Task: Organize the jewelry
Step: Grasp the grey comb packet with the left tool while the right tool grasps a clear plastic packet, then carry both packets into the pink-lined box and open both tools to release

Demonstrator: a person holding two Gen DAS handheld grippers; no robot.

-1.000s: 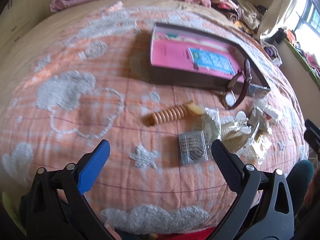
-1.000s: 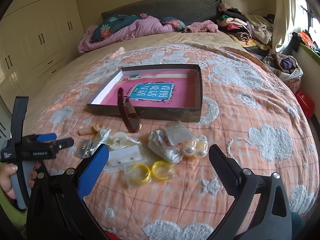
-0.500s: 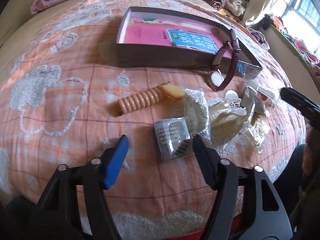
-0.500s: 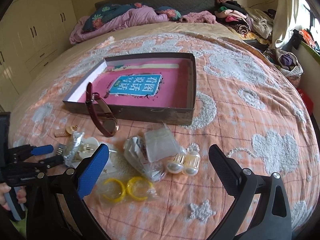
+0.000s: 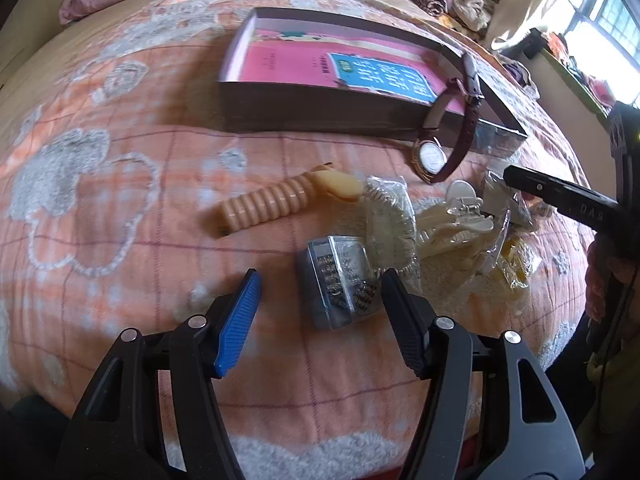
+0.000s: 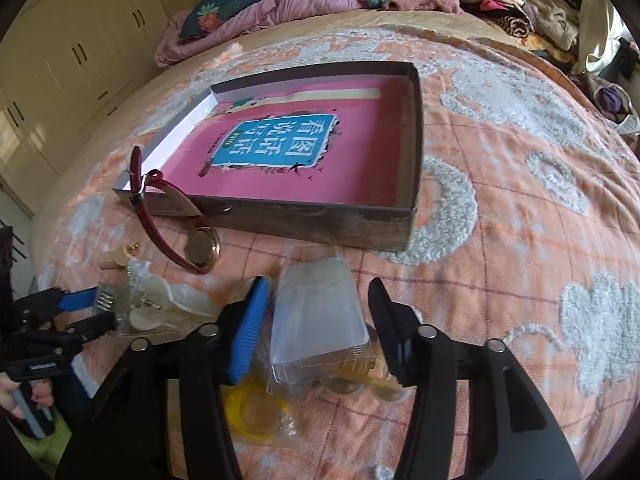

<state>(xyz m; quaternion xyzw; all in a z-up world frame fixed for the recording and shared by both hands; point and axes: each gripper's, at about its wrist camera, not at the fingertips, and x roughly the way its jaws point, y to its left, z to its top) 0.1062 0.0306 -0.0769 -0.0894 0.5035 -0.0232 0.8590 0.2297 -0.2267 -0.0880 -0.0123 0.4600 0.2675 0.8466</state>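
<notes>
Fingers on both grippers sit closer to the pile than a second ago. We see the left gripper (image 5: 320, 304) spread, its fingers now flanking the small clear box of dark beads (image 5: 340, 280) on the bed (image 5: 120, 184), not touching it; earlier they were wider apart and well short of it. The right gripper (image 6: 316, 320) is also spread, now around a clear plastic packet (image 6: 320, 320), with yellow rings (image 6: 248, 408) just below its blue finger; before, it hovered well back from the pile. The watch (image 5: 434, 156) leans over the near wall of the tray (image 6: 304, 220), dial on the blanket, same as before. The ribbed peach bracelet (image 5: 264, 208) and the cream hair clip (image 5: 452, 220) lie unmoved beside the bead box.
</notes>
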